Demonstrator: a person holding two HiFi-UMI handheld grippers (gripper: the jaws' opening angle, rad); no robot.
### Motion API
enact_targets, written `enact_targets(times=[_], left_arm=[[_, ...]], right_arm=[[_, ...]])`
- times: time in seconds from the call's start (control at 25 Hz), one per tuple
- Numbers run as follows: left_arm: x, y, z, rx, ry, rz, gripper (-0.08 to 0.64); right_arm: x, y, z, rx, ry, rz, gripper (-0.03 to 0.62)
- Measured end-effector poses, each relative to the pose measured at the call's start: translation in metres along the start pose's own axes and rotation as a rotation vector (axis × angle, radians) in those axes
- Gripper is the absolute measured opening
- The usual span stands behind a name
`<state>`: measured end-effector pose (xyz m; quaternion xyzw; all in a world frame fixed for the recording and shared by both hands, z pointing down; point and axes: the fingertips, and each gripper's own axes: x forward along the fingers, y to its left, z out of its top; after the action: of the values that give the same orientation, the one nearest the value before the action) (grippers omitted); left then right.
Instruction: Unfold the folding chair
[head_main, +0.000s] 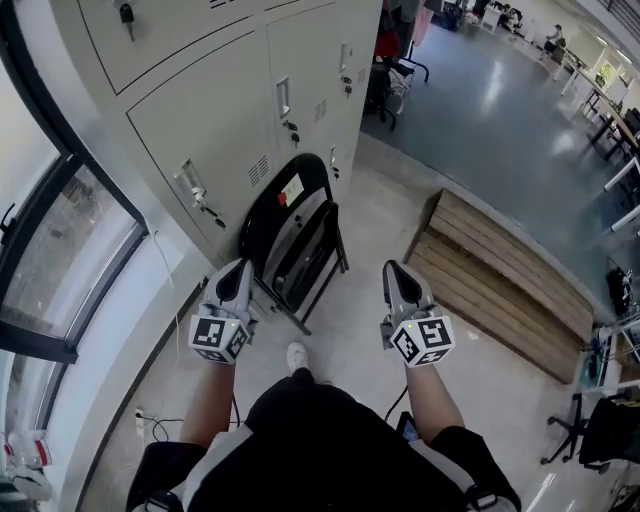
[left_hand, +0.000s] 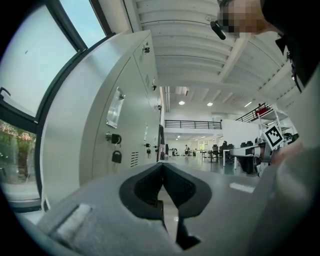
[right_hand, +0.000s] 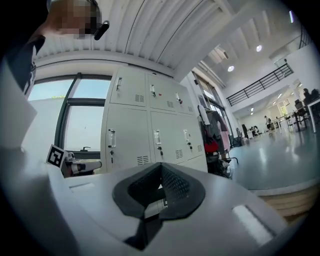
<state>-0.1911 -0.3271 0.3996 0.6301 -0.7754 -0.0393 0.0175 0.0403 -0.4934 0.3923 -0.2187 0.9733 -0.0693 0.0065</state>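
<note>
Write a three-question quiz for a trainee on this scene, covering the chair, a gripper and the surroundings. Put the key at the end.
1. True or false: the folding chair stands unfolded in the middle of the floor.
2. Pick one. The left gripper has its jaws: A) apart and empty; B) together and empty; C) closed on the chair's frame.
3. Short answer: in the head view, what lies on the floor to the right of the chair?

Key
1. False. It is folded flat and leans against the lockers.
2. B.
3. A wooden platform.
</note>
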Motion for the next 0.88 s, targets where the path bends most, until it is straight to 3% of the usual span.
enact_targets(times=[0.28, 0.4, 0.68, 0.88], left_arm=[[0.002, 0.032, -0.035, -0.007, 0.099, 0.068, 0.009], [0.01, 0.047, -0.062, -0.032, 0.169, 0.089, 0.089], [0.031, 0.072, -0.133, -0.119, 0.34, 0.158, 0.163], [0.048, 0.09, -0.158, -0.113, 0.406, 0.213, 0.218]], right_arm=[[0.062, 0.019, -0.031, 0.026, 0.088, 0.092, 0.003], [0.088, 0.033, -0.057, 0.054, 0.146, 0.135, 0.003], [0.122, 0.058, -0.116, 0.137, 0.259, 0.198, 0.003], [0.14, 0.066, -0.143, 0.185, 0.3, 0.208, 0.003]])
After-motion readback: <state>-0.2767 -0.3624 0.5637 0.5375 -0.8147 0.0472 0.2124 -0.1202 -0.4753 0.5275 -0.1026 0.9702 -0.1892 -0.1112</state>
